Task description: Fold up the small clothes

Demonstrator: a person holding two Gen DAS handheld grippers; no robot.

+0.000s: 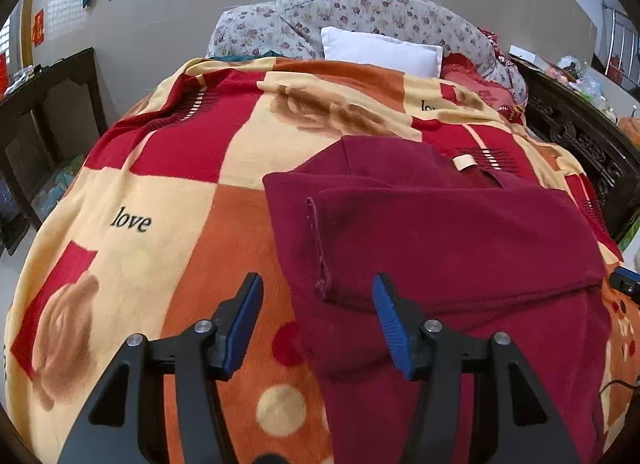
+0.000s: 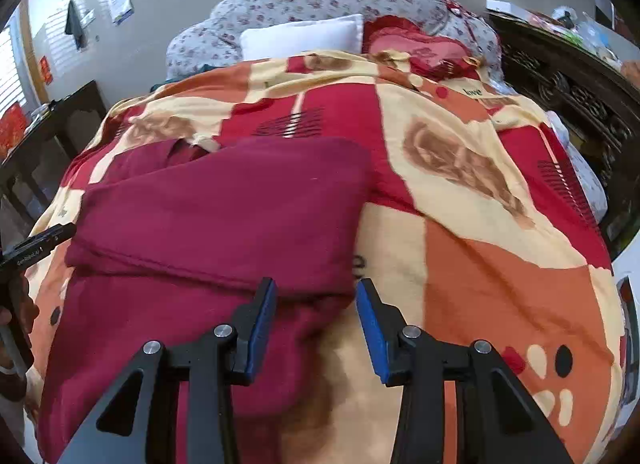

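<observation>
- bed blanket (image 1: 168, 200) carries the maroon garment (image 1: 440, 248), partly folded
- left gripper (image 1: 318, 324) and right gripper (image 2: 316, 324) both half open, empty
- next fold: grab the garment's near hem evenly, i'd say

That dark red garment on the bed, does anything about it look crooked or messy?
Mostly tidy. The garment lies folded on the blanket, but one hemmed flap edge runs slanted and puckers at its lower corner. Both grippers stand open, holding nothing.

Right gripper (image 2: 316, 296) open above folded maroon garment (image 2: 224, 216) on patterned blanket (image 2: 500, 264), nothing gripped
</observation>
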